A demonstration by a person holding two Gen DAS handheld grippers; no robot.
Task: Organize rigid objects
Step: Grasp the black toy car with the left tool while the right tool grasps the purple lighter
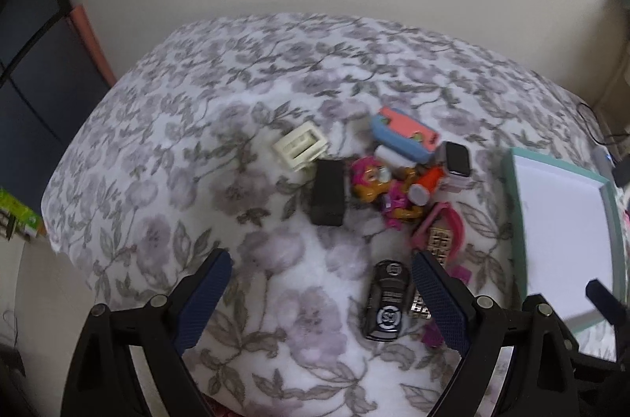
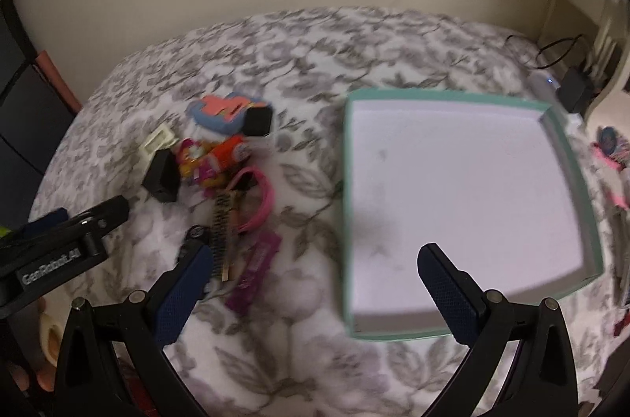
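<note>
Floral bedspread (image 1: 299, 70) under two hand-held grippers. Left gripper (image 1: 321, 293) spread wide, empty, toy car (image 1: 385, 301) just inside right finger. Right gripper (image 2: 315, 283) wide, empty, above teal tray (image 2: 567, 149). Risk: crowded toy pile (image 1: 393, 188), neighbours easily nudged.

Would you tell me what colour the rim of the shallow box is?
Mint green, with a white inside; the box shows best in the right wrist view.
</note>
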